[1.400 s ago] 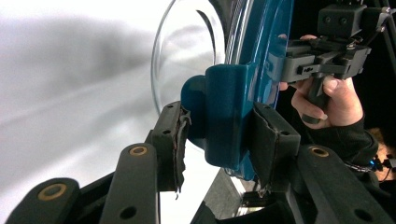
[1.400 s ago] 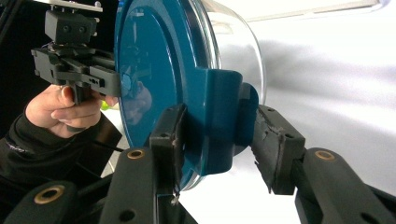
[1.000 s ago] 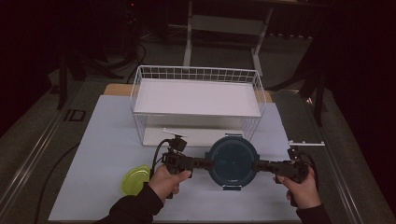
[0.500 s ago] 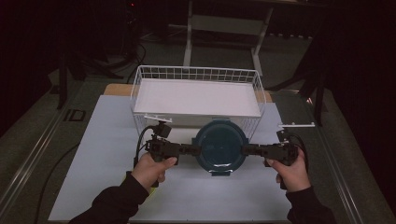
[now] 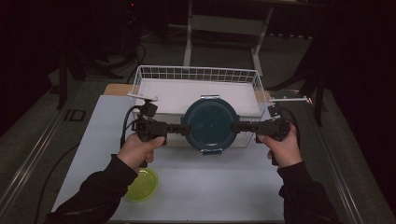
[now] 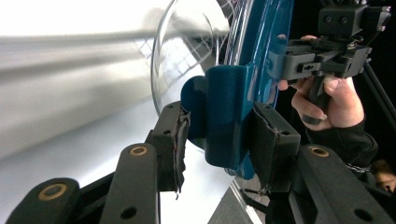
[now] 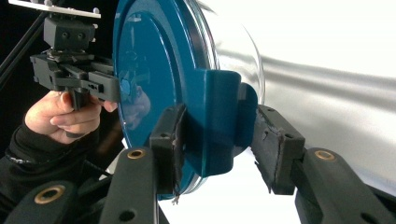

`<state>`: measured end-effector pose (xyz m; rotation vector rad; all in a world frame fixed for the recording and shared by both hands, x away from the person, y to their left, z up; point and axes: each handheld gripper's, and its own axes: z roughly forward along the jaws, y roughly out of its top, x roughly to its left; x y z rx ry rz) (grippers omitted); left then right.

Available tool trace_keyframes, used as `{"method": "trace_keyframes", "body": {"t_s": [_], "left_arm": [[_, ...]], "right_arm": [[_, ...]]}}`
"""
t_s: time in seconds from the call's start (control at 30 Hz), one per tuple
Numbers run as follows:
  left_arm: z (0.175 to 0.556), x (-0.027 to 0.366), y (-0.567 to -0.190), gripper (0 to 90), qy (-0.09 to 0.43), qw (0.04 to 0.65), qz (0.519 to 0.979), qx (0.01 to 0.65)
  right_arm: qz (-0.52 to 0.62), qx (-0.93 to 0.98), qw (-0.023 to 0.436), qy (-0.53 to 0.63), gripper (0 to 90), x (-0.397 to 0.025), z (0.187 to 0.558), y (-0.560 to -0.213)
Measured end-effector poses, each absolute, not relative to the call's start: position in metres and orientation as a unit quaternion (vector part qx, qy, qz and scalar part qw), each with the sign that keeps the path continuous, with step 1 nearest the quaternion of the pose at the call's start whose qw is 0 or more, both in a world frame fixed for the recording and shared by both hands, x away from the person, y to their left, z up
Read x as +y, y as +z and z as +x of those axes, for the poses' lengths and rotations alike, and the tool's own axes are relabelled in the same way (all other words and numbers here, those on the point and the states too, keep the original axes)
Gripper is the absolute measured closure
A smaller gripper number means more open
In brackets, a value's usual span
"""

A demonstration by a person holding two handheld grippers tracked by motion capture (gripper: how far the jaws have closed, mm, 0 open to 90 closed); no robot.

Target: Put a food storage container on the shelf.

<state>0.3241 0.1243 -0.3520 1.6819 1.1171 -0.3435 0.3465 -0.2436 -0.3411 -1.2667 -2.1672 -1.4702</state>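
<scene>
This is a lab or test room set up for recording, not a home or kitchen. A white table (image 5: 196,186) stands alone in a dark, unlit space, lit only from above. Bare metal stand legs (image 5: 189,35) rise behind it, and black cables (image 5: 135,42) trail over the grey floor (image 5: 32,126). A metal rail (image 5: 35,154) runs along the floor at the left. The few things on the table, a white wire basket (image 5: 196,74) and a yellow-green bowl (image 5: 141,184), sit there like props, with no household furniture around them
</scene>
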Motion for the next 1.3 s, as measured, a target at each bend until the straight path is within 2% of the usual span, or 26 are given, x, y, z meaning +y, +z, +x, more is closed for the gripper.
{"method": "trace_keyframes", "body": {"t_s": [0.4,0.73,1.1,1.3], "left_arm": [[0.359,0.139,-0.327,57.2,-0.128,0.526,0.7,0.466],[0.386,0.143,-0.32,56.7,-0.12,0.527,0.691,0.481],[0.396,0.146,-0.323,56.1,-0.134,0.537,0.673,0.49],[0.399,0.144,-0.324,54.2,-0.122,0.544,0.663,0.5]], "right_arm": [[-0.437,-0.738,0.114,-0.501,55.3,-0.225,0.385,-0.314],[-0.454,-0.73,0.116,-0.497,55.2,-0.219,0.409,-0.308],[-0.47,-0.726,0.117,-0.489,55.1,-0.216,0.416,-0.304],[-0.485,-0.718,0.123,-0.484,53.9,-0.215,0.421,-0.304]]}}
